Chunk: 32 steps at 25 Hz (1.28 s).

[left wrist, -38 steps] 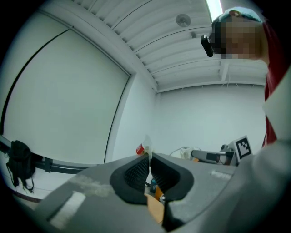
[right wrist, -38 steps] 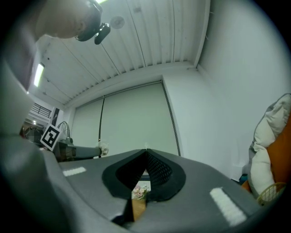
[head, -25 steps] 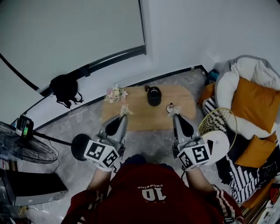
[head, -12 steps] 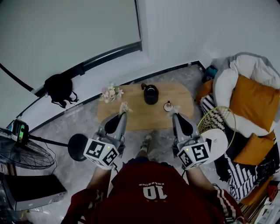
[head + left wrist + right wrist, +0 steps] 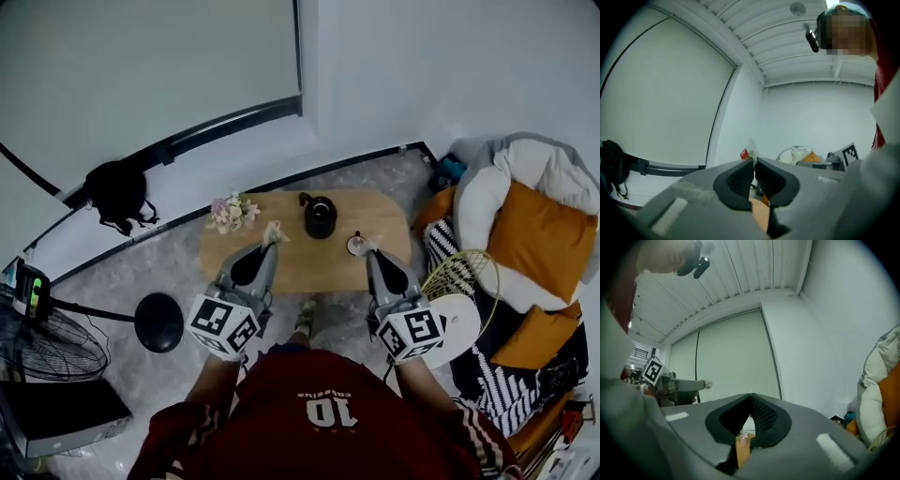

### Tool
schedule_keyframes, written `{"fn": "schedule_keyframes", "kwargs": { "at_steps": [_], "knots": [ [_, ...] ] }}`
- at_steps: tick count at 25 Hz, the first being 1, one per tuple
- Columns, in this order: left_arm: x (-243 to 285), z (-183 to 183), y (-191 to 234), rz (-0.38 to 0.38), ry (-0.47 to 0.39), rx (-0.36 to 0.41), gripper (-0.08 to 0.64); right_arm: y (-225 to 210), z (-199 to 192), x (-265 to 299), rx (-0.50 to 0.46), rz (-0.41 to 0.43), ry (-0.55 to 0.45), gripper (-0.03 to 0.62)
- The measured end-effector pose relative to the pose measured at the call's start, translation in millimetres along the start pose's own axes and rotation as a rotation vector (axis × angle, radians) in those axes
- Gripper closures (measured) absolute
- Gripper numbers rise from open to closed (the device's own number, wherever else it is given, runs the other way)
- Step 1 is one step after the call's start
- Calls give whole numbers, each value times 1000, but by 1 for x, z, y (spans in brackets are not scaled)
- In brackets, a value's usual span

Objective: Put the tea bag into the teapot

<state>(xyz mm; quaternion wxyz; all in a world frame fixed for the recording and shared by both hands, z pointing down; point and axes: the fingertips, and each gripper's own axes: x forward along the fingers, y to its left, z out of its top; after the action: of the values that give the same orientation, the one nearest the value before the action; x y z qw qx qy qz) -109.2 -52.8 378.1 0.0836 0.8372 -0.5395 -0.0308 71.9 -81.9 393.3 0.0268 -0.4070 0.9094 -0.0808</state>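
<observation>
My left gripper (image 5: 270, 243) is shut on a pale tea bag (image 5: 273, 231). In the left gripper view the bag's white paper and red tag (image 5: 750, 150) stick out past the closed tips (image 5: 753, 161). The black teapot (image 5: 320, 217) stands on the low wooden table (image 5: 281, 267), right of the bag and farther back. A small round lid-like piece (image 5: 355, 245) lies on the table to the teapot's right. My right gripper (image 5: 368, 253) hovers just short of it, shut, and nothing shows between its tips (image 5: 750, 394). Both grippers point level over the table's near edge.
A bunch of pale flowers (image 5: 230, 212) lies at the table's left end. A chair with orange cushions (image 5: 539, 230) and a wire basket (image 5: 461, 272) stand to the right. A fan's round black base (image 5: 159, 322) is on the floor at left, and a black bag (image 5: 117, 192) hangs by the wall.
Both grippers have moved forward and a little down toward the table, which now sits closer under their tips. The tea bag stays in the left gripper. A foot shows below the table's edge.
</observation>
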Motion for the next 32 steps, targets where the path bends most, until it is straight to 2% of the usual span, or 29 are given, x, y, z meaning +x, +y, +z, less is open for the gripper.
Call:
{"fn": "schedule_keyframes", "kwargs": {
  "at_steps": [16,32],
  "knots": [
    [58,-30,76,43,74,-26,549,-36,-63,107,-1,23,117,591],
    [122,-54,123,30,123,-76,549,-93,-169,212,9,15,272,591]
  ]
}}
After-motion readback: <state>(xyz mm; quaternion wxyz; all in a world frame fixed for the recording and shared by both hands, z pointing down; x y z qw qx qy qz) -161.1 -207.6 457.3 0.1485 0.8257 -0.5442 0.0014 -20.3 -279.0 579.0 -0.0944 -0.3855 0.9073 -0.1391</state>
